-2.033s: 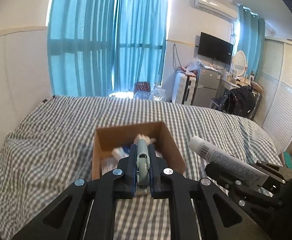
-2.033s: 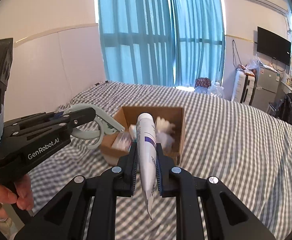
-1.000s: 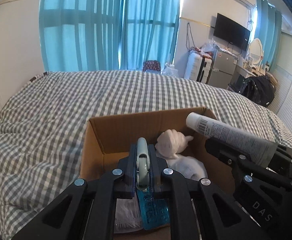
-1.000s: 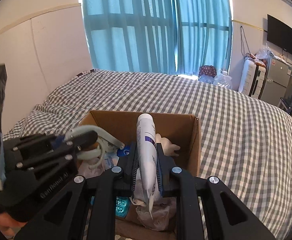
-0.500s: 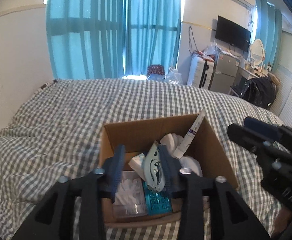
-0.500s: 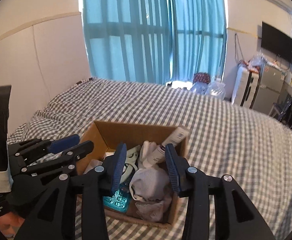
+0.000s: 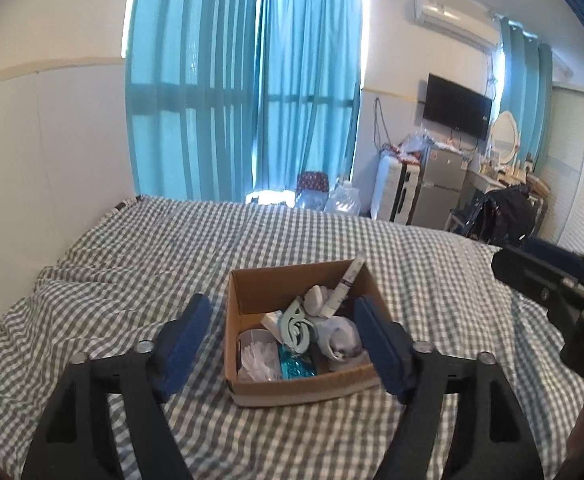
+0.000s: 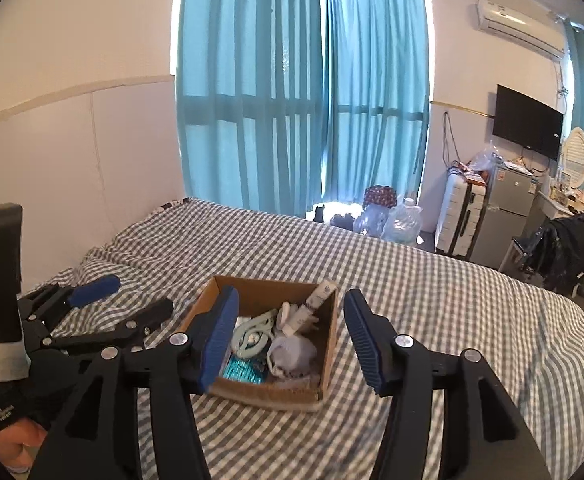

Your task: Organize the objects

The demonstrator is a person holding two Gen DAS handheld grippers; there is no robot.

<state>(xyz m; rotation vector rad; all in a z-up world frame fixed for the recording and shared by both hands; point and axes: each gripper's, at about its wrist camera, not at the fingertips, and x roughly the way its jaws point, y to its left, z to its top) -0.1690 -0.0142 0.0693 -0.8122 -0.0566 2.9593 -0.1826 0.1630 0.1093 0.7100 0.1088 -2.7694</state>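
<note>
Cardboard box sits on the bed, at the centre of the left wrist view. Inside it — tube leaning at 1 o'clock against the far right corner, clip at centre, plastic container at 8 o'clock. Beyond the bed, curtains at 12 o'clock; suitcase, fridge and television at 2 o'clock — chair farther right.

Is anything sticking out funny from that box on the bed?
Yes. A white tube leans against the far right corner of the cardboard box, its end poking above the rim. A pale green clip sits tilted on top of the heap. Nothing has spilled onto the checked bedcover.
</note>
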